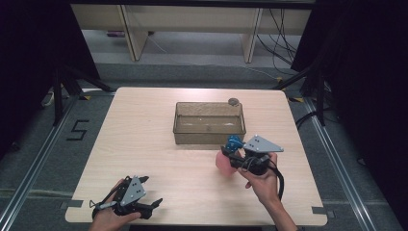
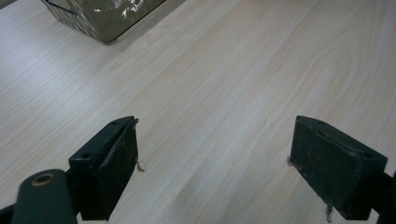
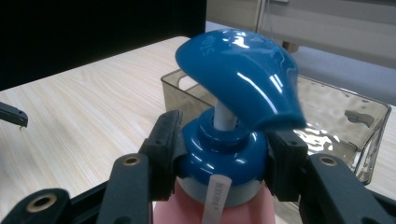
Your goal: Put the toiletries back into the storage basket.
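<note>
A pink pump bottle (image 1: 225, 164) with a blue pump head (image 3: 243, 84) is held just in front of the clear brown bin (image 1: 209, 137). My right gripper (image 1: 236, 155) is shut on the bottle's blue collar (image 3: 219, 156), one jaw pressing on each side. The bottle's pink body (image 3: 215, 210) shows below the collar. My left gripper (image 1: 146, 192) rests at the table's front left with its jaws wide apart. Nothing lies between its fingers (image 2: 109, 168), just bare wood.
The bin stands at the table's middle back, holding nothing that I can see, and a small round grey object (image 1: 233, 101) lies at its far right corner. Dark stands and cables flank the table (image 1: 144, 139). A corner of the bin (image 2: 100, 18) appears ahead of the left gripper.
</note>
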A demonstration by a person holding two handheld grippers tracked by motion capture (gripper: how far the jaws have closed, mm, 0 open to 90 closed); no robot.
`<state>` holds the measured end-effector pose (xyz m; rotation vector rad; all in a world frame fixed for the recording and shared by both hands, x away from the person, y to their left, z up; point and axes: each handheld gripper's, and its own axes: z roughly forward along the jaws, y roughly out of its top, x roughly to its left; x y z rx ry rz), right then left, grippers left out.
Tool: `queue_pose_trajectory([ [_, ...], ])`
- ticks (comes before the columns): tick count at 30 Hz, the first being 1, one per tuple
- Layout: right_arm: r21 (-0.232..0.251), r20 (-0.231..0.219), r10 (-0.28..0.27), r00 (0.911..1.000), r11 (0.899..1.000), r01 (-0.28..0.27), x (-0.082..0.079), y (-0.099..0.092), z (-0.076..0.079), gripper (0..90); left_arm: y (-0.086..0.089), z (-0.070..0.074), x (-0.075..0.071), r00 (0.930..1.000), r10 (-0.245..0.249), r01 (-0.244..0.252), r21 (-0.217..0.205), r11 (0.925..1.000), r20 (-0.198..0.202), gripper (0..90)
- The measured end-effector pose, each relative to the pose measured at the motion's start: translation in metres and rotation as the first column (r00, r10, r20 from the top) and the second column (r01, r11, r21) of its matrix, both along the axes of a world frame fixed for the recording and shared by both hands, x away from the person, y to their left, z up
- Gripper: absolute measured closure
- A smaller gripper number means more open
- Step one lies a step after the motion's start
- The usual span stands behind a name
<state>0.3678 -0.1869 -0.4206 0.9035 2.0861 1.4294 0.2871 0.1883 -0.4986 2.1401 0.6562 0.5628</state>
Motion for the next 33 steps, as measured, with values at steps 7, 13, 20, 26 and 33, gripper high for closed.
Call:
queue_pose_trajectory([
  [7, 0.010, -0.007, -0.023, 0.9997, 1.000, 0.023, 0.009, -0.002, 0.007, 53.5, 0.001, 0.001, 0.000, 0.9999, -0.009, 0.009, 0.009, 0.9999, -0.005, 14.8],
  [13, 0.006, -0.003, -0.031, 0.9995, 0.999, 0.031, 0.014, -0.003, 0.013, 53.5, 0.001, 0.001, 0.000, 0.9999, -0.009, 0.009, 0.008, 0.9999, -0.004, 14.9],
  [20, 0.007, 0.025, -0.038, 0.9989, 0.999, 0.038, 0.020, -0.004, 0.022, 53.5, 0.002, 0.001, 0.001, 1.0000, -0.005, 0.005, 0.008, 1.0000, -0.007, 14.9],
  [26, 0.026, 0.020, -0.047, 0.9987, 0.999, 0.047, 0.027, 0.000, 0.031, 53.5, 0.004, 0.002, 0.002, 1.0000, 0.002, -0.002, 0.021, 0.9998, 0.005, 14.9],
  [33, 0.018, 0.050, -0.058, 0.9971, 0.998, 0.057, 0.039, 0.001, 0.040, 53.5, 0.002, 0.001, 0.001, 1.0000, -0.001, 0.001, 0.001, 1.0000, -0.002, 14.9],
])
